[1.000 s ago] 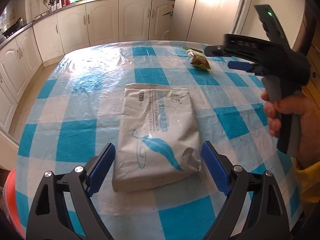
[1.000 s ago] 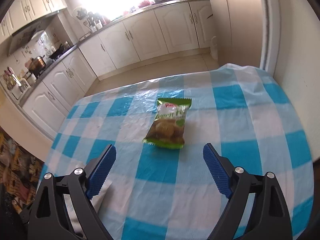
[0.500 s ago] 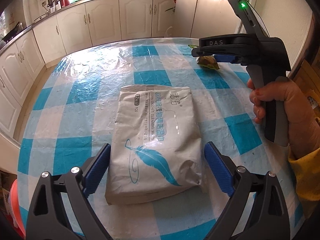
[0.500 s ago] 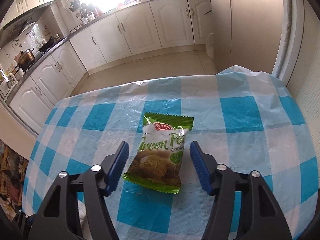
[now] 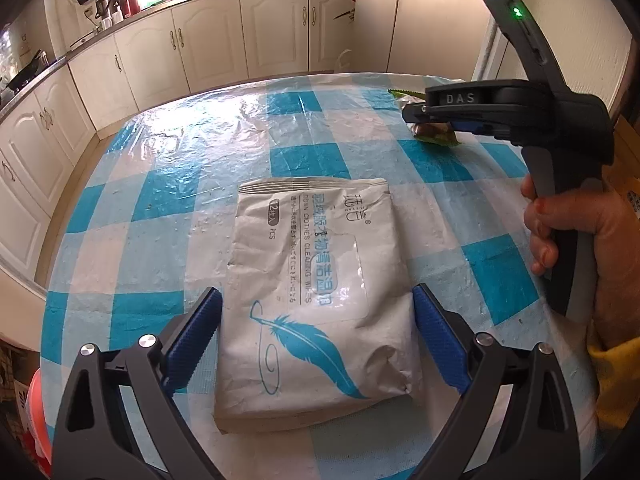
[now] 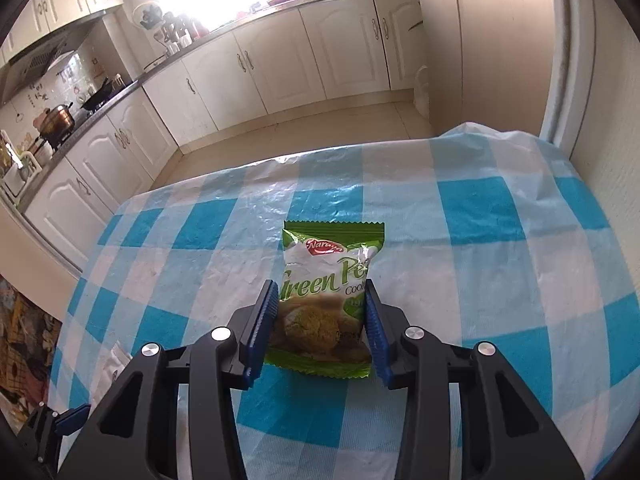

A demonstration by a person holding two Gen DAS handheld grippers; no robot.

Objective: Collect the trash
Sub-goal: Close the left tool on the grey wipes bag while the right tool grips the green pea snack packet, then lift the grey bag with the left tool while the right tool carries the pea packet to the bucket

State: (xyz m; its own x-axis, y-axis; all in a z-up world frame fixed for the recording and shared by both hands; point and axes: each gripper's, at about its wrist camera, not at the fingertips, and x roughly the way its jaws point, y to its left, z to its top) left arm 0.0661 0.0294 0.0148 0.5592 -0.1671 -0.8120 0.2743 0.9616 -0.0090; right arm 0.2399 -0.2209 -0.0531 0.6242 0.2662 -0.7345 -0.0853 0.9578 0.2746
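Left tool (image 5: 314,334): jaws wide apart, astride the near end of the wipes pack (image 5: 316,292). Blue pads (image 5: 192,334) just beside the pack's long edges, left and right; not pressing on it. Pack flat on the worktop (image 5: 168,184), grey-white with a blue feather print, sealed end pointing away, near corner crumpled.

Right tool (image 6: 320,320): jaws just closing, now narrowed onto the cookie packet (image 6: 328,300). Blue pads (image 6: 262,324) against both sides of the packet's lower half, wrapper squeezed in between them. Packet green and white, lying on the worktop (image 6: 480,272) with its crimped top edge pointing away; bottom edge on a blue square of the checked cover.

Seen from the left wrist: right tool (image 5: 416,114) at the far right of the worktop, held by a hand (image 5: 576,220) around its grey grip, yellow sleeve (image 5: 612,380) below the wrist. Green lamp lit on the tool's upper arm. Cookie packet (image 5: 436,132) largely hidden under the tool's nose, only a green edge and a brown patch showing.

Pack and packet well apart: pack near the worktop's middle, packet toward its far right side.

Worktop covered with a glossy blue-and-white checked cloth. White cabinets (image 6: 256,68) behind.
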